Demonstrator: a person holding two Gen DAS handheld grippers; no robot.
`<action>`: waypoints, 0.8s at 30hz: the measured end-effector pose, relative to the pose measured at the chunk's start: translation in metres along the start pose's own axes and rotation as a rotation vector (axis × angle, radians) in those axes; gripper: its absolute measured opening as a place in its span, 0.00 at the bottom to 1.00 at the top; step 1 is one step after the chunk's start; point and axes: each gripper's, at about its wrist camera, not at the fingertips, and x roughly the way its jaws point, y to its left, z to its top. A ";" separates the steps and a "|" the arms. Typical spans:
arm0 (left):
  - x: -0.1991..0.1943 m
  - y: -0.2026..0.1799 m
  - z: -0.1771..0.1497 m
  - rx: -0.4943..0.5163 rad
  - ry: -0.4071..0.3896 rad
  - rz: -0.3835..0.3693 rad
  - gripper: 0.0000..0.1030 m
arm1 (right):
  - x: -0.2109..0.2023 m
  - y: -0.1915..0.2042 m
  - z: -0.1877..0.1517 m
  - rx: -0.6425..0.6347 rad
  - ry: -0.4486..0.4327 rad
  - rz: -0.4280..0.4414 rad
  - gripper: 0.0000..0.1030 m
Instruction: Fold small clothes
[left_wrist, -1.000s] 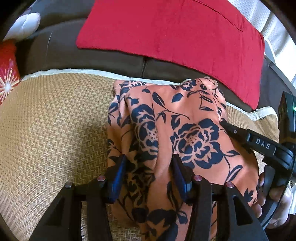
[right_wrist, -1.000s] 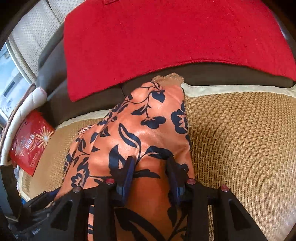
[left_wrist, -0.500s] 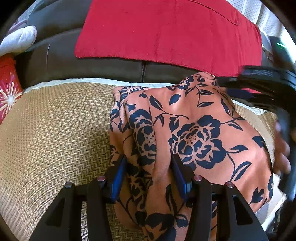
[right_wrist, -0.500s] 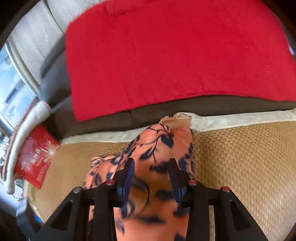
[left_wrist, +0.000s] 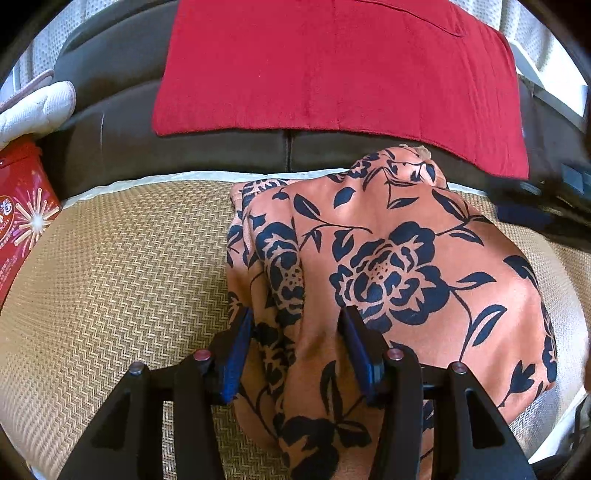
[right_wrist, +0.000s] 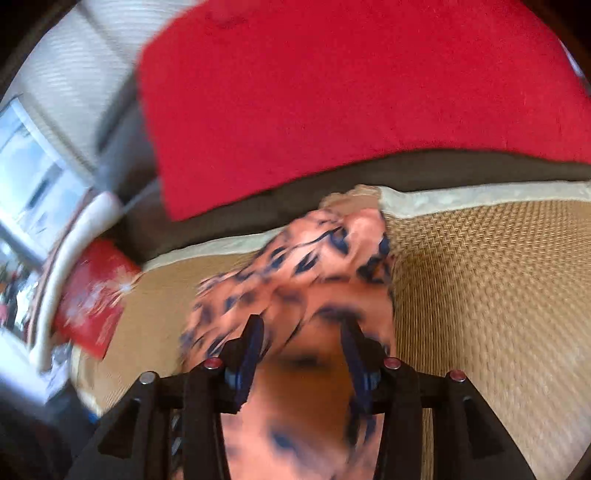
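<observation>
Orange floral fabric garment (left_wrist: 388, 266) bunches between left gripper (left_wrist: 295, 347) pads, pinched — right gripper (right_wrist: 304, 352) jaws opening; fold may slump.

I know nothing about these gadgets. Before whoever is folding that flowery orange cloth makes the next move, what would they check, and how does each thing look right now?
1. Left hand-held gripper has cloth between its fingers: ok; the orange floral garment is bunched there.
2. Right hand-held gripper holds firmly: not ok; its jaws are opening, with cloth between them.
3. Garment lies on the woven mat: ok.
4. Garment folded neatly: not ok; it is humped and creased.
5. Red cushion clear of the garment: ok; it sits behind, against the sofa back.
6. Right view sharp enough to judge edges: not ok; blurred.
</observation>
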 end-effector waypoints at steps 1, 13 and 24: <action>-0.001 -0.002 -0.001 0.002 -0.002 0.006 0.51 | -0.014 0.007 -0.010 -0.023 -0.012 -0.012 0.47; -0.013 -0.031 -0.008 0.055 -0.027 0.074 0.51 | -0.016 0.011 -0.081 -0.129 0.053 -0.162 0.56; -0.037 0.026 0.010 -0.226 -0.089 -0.081 0.86 | -0.047 -0.050 -0.049 0.177 -0.086 0.155 0.84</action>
